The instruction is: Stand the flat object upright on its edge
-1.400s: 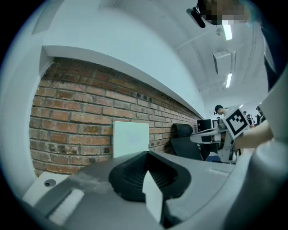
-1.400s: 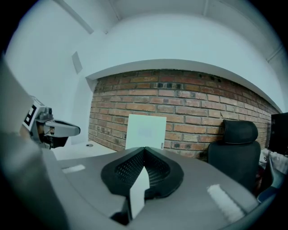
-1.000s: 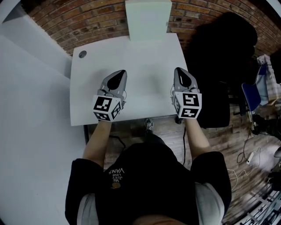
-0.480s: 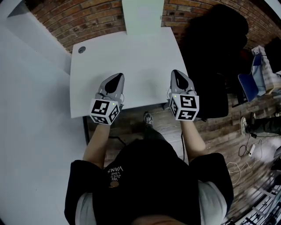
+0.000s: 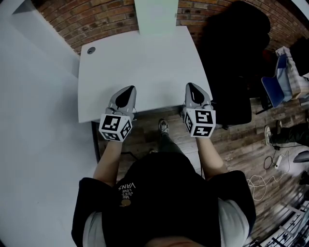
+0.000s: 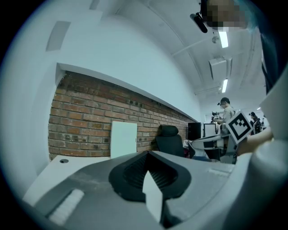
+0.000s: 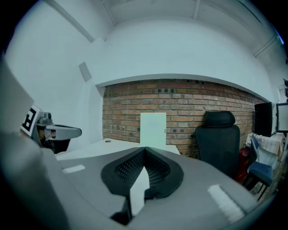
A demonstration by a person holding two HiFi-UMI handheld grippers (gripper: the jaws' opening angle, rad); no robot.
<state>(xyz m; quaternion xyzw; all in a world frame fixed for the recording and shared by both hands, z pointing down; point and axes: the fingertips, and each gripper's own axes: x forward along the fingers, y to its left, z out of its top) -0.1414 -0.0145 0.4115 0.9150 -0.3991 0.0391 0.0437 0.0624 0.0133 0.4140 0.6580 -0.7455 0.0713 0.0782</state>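
At the far edge of the tabletop (image 5: 145, 62), a flat white board (image 5: 156, 14) stands upright on its edge against the brick wall (image 5: 96, 21). Both grippers hover at the near edge, well apart from the board, with bare tabletop lying between. On the left gripper (image 5: 130, 89) the fingers (image 6: 130, 173) are pressed together with nothing between them. The right gripper (image 5: 189, 85) shows the same, its fingers (image 7: 130, 168) closed on nothing. Each gripper points toward the board, which appears straight ahead in both gripper views. A black office chair (image 5: 231, 58) stands right of the tabletop.
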